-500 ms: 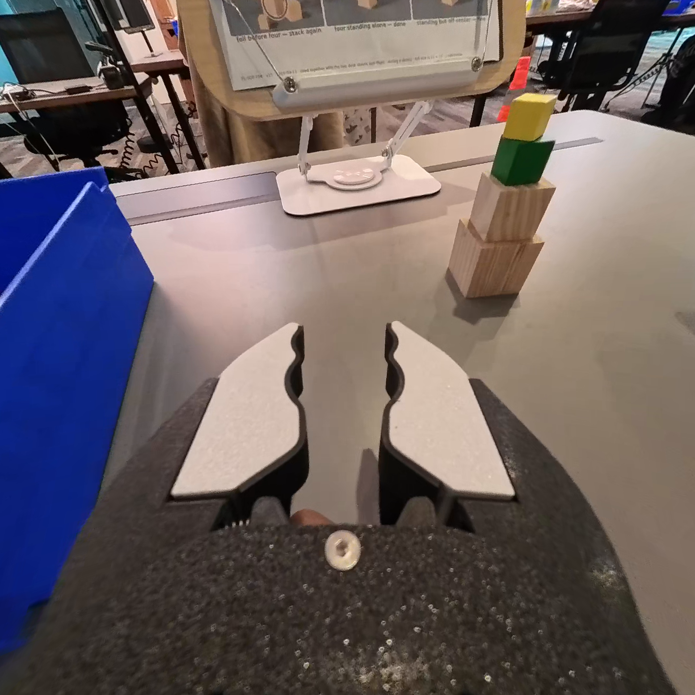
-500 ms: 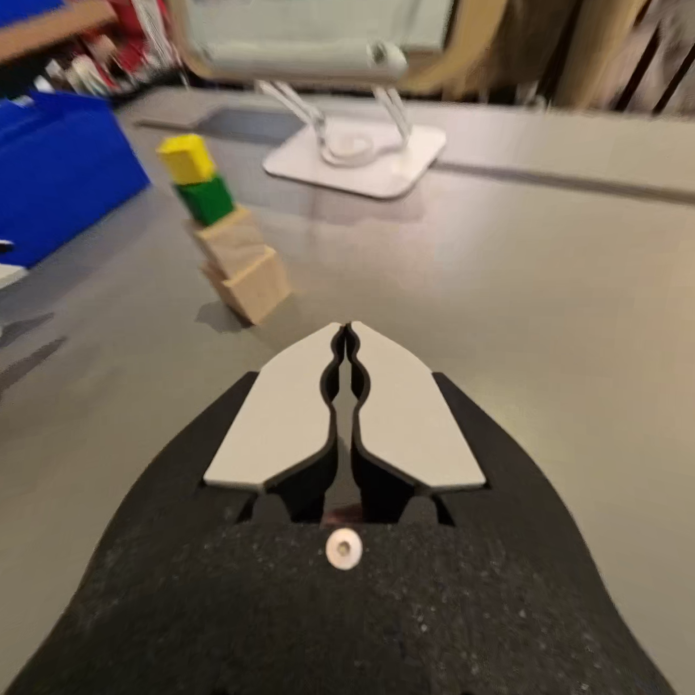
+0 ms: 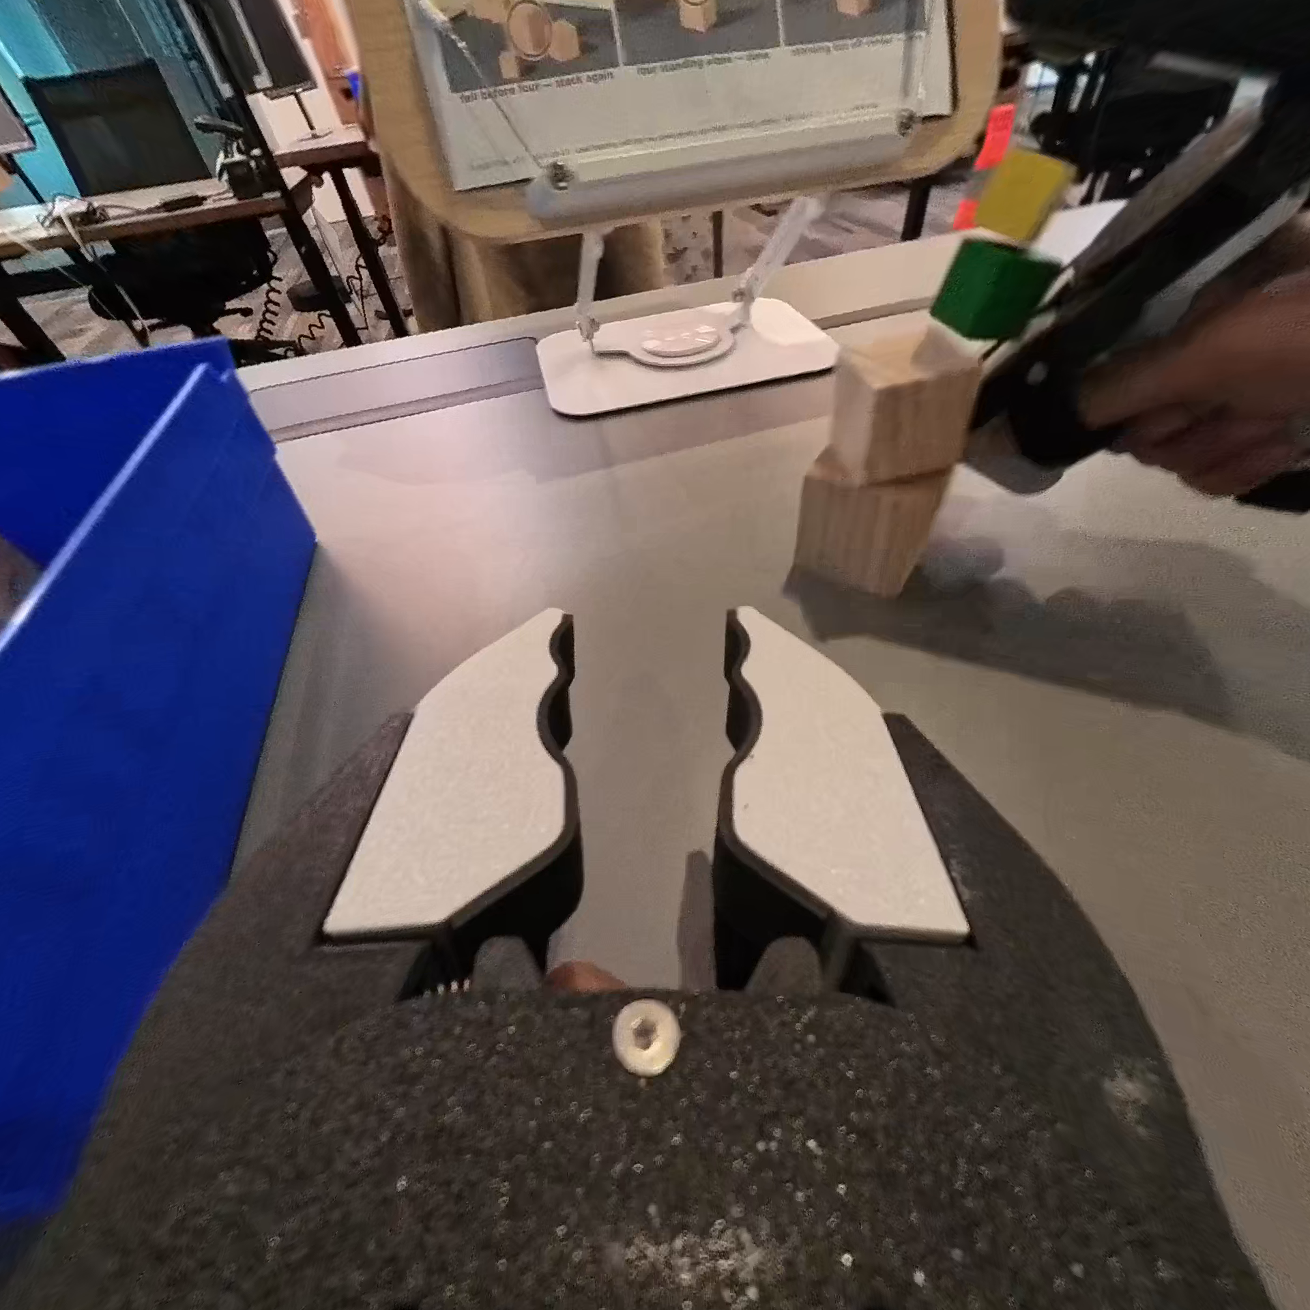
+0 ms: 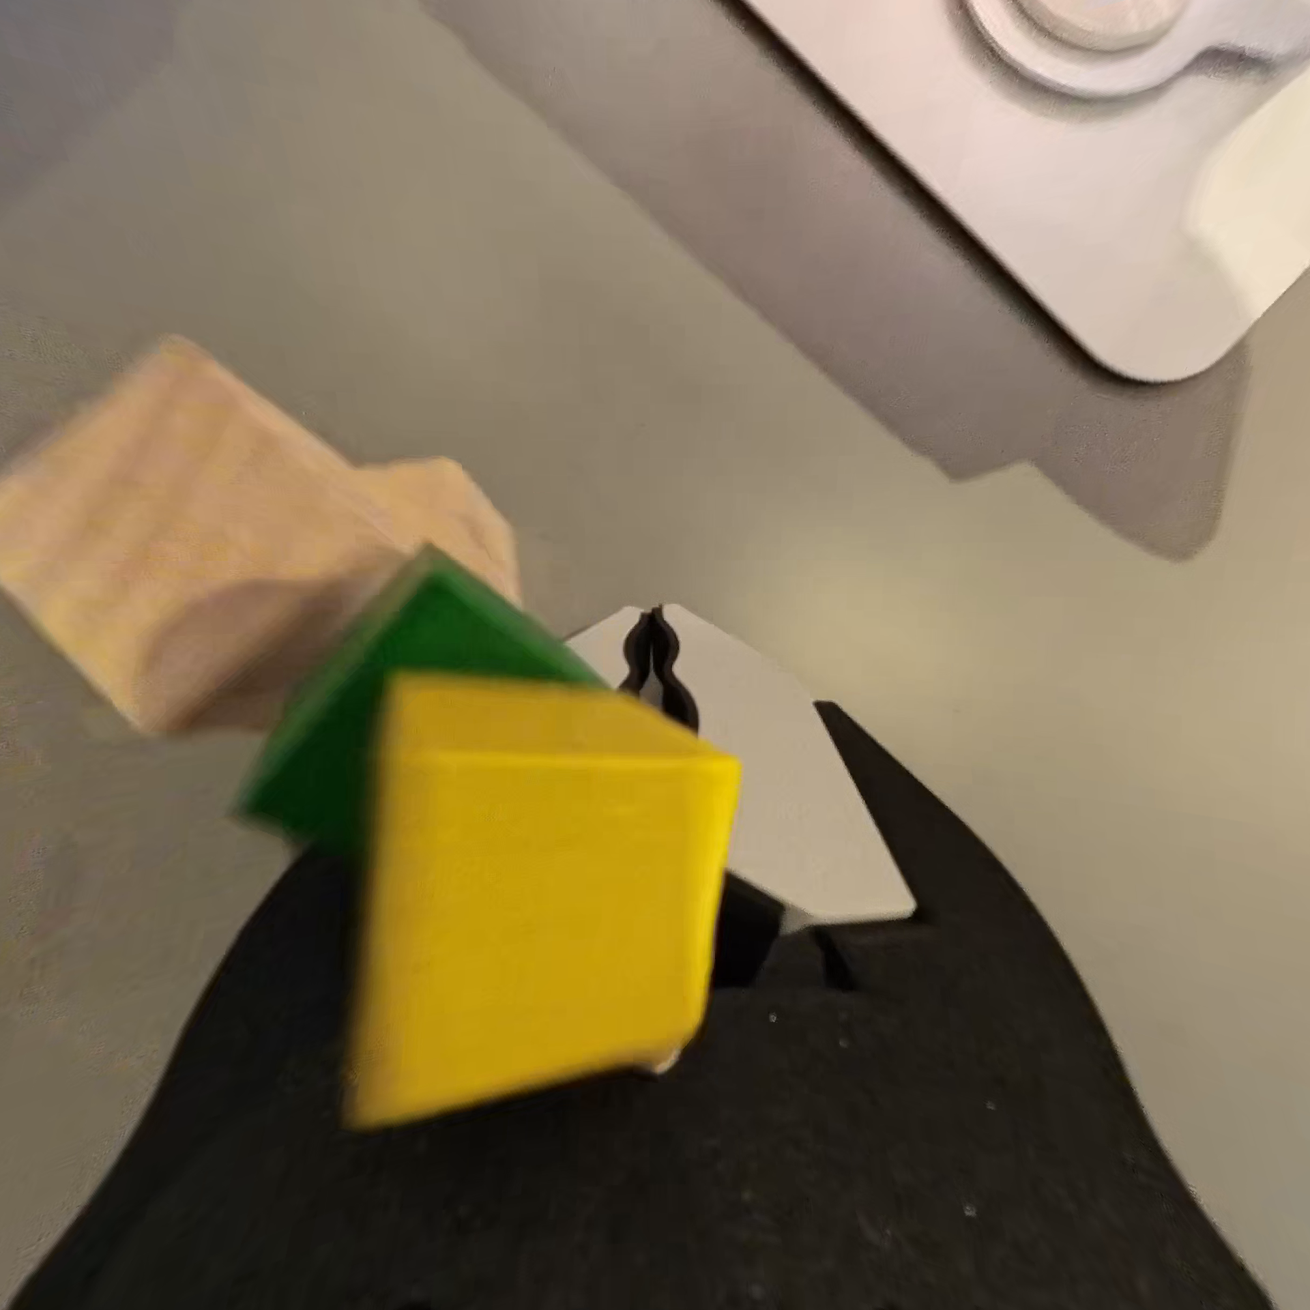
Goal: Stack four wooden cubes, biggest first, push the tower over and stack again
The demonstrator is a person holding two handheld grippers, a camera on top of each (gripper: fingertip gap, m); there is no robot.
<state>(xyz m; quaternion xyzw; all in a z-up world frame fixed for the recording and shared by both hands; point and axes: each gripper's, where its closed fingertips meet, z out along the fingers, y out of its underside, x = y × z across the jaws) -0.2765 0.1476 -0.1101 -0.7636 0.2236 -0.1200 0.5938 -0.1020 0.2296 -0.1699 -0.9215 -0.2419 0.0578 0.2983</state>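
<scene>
At the right of the left wrist view, the right gripper, fingers pressed together and holding nothing, leans against a tower of cubes. The yellow cube and green cube tilt atop two bare wooden cubes. The left gripper hovers half open and empty, beside a blue bin at left.

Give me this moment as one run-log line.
phase: push-over | right gripper: shut, against tower | yellow cube, green cube: tipping | left gripper: open, idle
</scene>
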